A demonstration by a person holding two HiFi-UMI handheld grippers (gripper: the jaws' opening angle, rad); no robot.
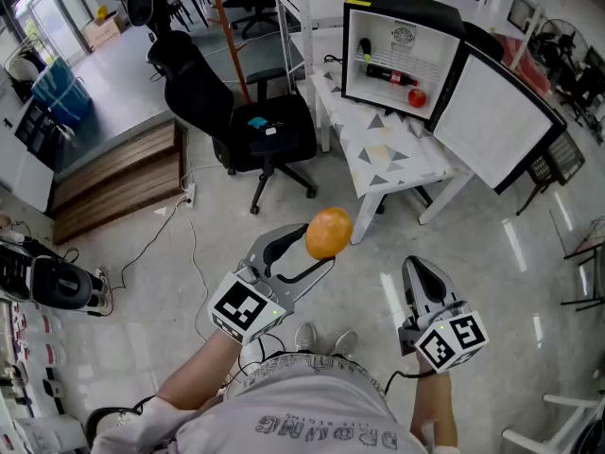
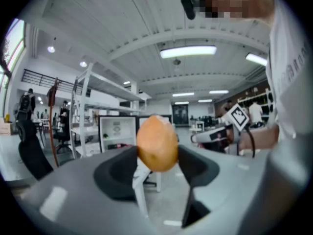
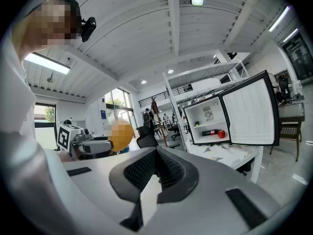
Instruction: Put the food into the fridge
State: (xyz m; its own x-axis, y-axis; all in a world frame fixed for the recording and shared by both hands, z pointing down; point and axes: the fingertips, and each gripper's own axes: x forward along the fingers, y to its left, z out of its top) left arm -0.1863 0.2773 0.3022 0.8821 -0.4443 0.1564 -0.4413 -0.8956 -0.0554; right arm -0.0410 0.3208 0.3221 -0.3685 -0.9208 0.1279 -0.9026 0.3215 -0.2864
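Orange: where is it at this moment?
The orange is mid-frame in the head view, clamped in the left hand-held gripper, short of the white table carrying the open fridge.

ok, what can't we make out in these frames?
- Left gripper view: orange hides most of the fridge door.
- Right gripper view: orange mosaicked over.
- Head view: small item on fridge upper shelf, too small to identify.
- Head view: blue thing on chair seat, too small.

The round fruit (image 1: 328,233) is orange; the left tool (image 1: 319,251) is grey, its cube squared black-and-white. The fridge (image 1: 408,2) is black outside, white within, with 1 red fruit (image 1: 417,97). Beneath the fridge, the worktop (image 1: 389,162) is white with grey triangles.
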